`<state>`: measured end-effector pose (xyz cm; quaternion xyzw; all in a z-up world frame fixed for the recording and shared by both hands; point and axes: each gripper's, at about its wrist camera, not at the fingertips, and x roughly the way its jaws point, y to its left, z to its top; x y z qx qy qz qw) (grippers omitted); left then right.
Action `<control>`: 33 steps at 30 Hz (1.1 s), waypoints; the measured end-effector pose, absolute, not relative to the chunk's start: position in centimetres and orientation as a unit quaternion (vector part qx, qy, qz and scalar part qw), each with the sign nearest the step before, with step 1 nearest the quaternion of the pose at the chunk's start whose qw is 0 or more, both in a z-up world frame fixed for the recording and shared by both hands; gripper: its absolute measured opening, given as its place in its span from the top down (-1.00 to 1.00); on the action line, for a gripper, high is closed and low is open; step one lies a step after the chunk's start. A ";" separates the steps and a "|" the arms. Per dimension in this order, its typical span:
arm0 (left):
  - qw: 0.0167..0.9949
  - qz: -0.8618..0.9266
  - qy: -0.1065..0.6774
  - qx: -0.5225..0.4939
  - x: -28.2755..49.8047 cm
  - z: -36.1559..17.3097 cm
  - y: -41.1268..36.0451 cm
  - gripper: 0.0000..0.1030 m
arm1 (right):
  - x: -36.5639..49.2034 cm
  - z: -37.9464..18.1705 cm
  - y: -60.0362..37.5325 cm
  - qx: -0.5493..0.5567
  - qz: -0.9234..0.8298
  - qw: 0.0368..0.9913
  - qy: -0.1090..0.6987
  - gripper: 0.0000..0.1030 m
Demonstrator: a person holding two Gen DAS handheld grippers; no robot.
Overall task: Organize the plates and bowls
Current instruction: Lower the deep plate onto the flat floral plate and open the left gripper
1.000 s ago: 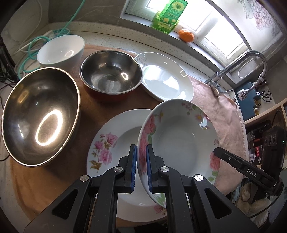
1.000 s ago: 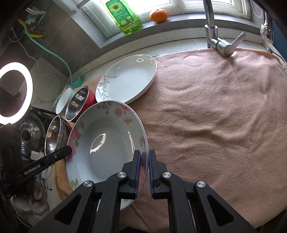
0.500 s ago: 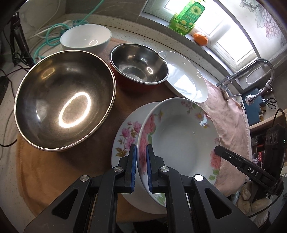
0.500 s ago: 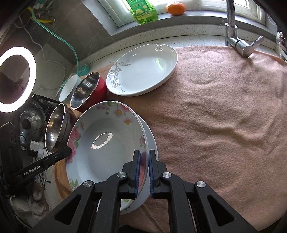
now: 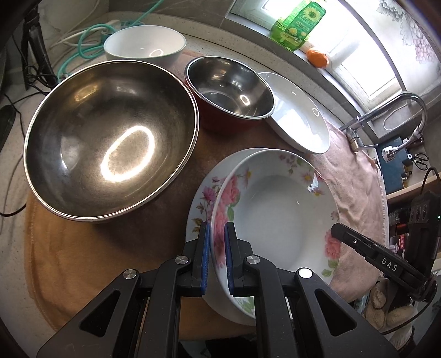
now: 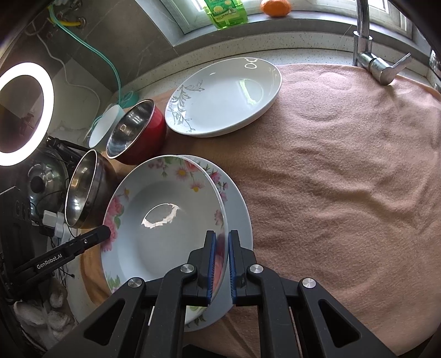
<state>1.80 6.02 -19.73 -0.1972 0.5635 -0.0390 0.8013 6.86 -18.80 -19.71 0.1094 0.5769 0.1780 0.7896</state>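
Both grippers hold one floral deep plate (image 5: 284,209) by opposite rims. My left gripper (image 5: 215,256) is shut on its left rim, my right gripper (image 6: 221,264) on its right rim (image 6: 165,220). The plate sits just over a second floral plate (image 5: 204,192), whose edge also shows in the right wrist view (image 6: 239,209); whether they touch I cannot tell. Beyond stand a large steel bowl (image 5: 110,137), a red-sided steel bowl (image 5: 230,85), a white bowl (image 5: 143,45) and a white plate with a grey vine pattern (image 6: 226,93).
A pink towel (image 6: 344,179) covers the counter to the right, an orange-brown mat (image 5: 82,261) lies under the bowls. A tap (image 6: 369,55) stands at the far right. A green bottle (image 5: 300,22) and an orange (image 5: 318,57) sit on the windowsill. Cables (image 5: 82,46) lie at the far left.
Both grippers have carried the floral plate down and over the second floral plate, so it now nearly covers it. The grips have not changed.
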 end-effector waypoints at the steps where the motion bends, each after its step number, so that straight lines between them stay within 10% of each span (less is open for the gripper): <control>1: 0.801 -0.039 0.564 -0.197 1.8 -19.8 6.0 0.83 | 6.9 -19.8 -18.8 0.109 0.177 0.789 0.578 0.84; 33: 0.801 -0.037 0.567 -0.186 2.1 -20.4 5.7 0.83 | 7.2 -20.7 -18.6 0.092 0.178 0.784 0.587 0.83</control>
